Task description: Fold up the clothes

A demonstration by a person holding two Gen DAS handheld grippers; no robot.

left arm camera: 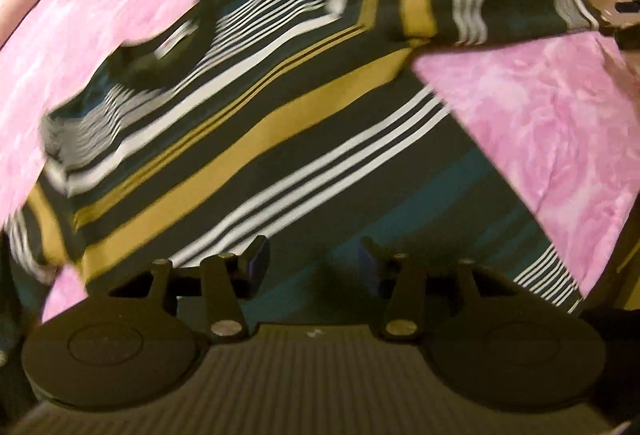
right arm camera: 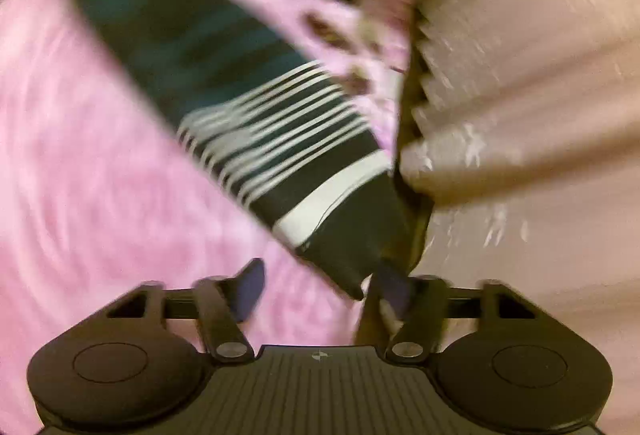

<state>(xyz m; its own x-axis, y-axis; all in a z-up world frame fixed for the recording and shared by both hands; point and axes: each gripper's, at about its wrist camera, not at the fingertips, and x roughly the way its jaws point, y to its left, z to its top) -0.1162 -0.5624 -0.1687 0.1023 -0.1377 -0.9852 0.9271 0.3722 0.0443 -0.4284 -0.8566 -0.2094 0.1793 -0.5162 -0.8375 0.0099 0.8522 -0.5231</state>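
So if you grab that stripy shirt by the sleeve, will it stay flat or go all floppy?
Probably floppy: the striped shirt already lies in soft folds on the pink bedspread, and its sleeve bends away from the body. It looks thin, so likely light. It may drag a little rather than slide, since the bedspread looks like fabric too.

striped shirt [left arm camera: 280, 139], pink bedspread [left arm camera: 540, 123], parted tongs [left arm camera: 312, 259]

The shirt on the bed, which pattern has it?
Shirt: dark with white, mustard and teal stripes; left wrist view shows it best.
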